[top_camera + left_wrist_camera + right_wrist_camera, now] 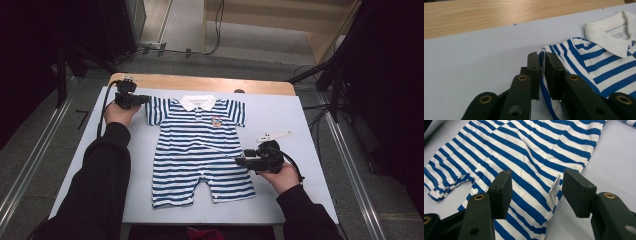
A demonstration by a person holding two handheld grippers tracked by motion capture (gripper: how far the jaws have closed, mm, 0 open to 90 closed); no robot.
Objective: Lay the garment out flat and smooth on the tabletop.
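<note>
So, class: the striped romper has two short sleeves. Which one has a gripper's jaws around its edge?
The sleeve on the high view's left, beside the left gripper: its hem runs between those jaws. The other sleeve lies flat and untouched.

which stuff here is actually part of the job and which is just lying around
In the job:
- striped romper, spread flat on the table
- left gripper, jaws nearly closed around the sleeve edge
- right gripper, jaws open over the side hem with its white label

Lying about:
- white plastic piece on the table beyond the right gripper
- cables on the floor behind the table
</note>
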